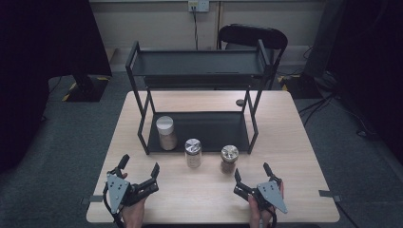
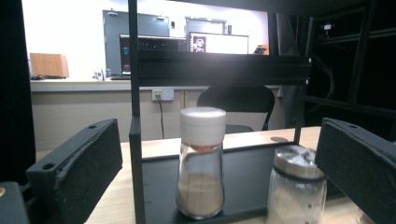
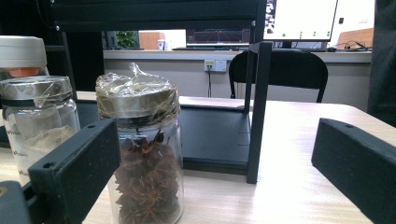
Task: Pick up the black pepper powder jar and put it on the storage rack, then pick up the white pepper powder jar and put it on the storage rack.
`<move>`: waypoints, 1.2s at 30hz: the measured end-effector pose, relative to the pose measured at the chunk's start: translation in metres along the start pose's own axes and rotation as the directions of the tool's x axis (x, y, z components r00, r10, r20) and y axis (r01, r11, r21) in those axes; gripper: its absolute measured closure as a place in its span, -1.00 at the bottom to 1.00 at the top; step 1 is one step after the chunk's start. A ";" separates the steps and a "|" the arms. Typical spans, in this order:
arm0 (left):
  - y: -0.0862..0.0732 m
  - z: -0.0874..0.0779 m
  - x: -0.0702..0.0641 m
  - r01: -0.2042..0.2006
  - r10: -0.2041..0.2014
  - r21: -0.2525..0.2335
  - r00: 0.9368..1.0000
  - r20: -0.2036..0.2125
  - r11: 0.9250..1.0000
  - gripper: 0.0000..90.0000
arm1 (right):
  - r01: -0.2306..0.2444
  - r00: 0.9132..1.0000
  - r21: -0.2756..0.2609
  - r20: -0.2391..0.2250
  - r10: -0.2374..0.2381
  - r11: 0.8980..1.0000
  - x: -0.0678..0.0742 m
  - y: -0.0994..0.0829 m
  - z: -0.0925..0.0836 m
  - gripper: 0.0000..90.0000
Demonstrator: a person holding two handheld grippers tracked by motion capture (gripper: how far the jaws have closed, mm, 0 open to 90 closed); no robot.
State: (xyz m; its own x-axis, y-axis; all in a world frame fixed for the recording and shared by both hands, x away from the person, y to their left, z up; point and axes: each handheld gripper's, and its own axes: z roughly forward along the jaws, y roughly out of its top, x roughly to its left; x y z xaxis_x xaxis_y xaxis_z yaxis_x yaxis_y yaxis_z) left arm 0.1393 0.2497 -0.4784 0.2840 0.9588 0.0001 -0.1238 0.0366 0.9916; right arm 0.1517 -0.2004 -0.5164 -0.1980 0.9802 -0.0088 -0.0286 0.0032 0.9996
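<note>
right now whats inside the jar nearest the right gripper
The jar with the wrapped metal lid holds dark brown star-shaped pods, seemingly star anise, filling roughly its lower two thirds. Clear film covers the lid, so nothing shows from above. The right gripper is open, not touching it.

3 upright jars: white-lidded jar [image 1: 166, 132] on the rack's lower shelf [image 1: 214, 128]; 2 foil-capped jars [image 1: 193, 152] [image 1: 229, 159] before it.
</note>
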 end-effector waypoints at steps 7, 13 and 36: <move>-0.017 -0.008 0.001 -0.006 0.006 0.014 1.000 -0.005 1.000 -1.00 | 0.000 1.000 0.001 0.000 0.000 1.000 0.000 0.000 0.000 -1.00; -0.037 -0.012 0.001 0.000 0.001 0.035 1.000 -0.006 0.999 -1.00 | 0.000 1.000 0.001 0.001 0.000 1.000 0.000 0.000 0.000 -1.00; -0.040 -0.001 -0.002 0.003 -0.001 0.104 1.000 -0.018 0.995 -1.00 | -0.004 1.000 0.003 -0.007 0.004 1.000 -0.001 0.000 0.000 -1.00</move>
State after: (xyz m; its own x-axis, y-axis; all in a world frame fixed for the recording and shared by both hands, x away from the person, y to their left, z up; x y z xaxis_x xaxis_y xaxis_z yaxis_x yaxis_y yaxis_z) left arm 0.1424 0.2471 -0.5178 0.2671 0.9637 -0.0034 -0.0235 0.0101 0.9997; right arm 0.1522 -0.2017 -0.5159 -0.2048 0.9788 -0.0051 -0.0253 -0.0001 0.9997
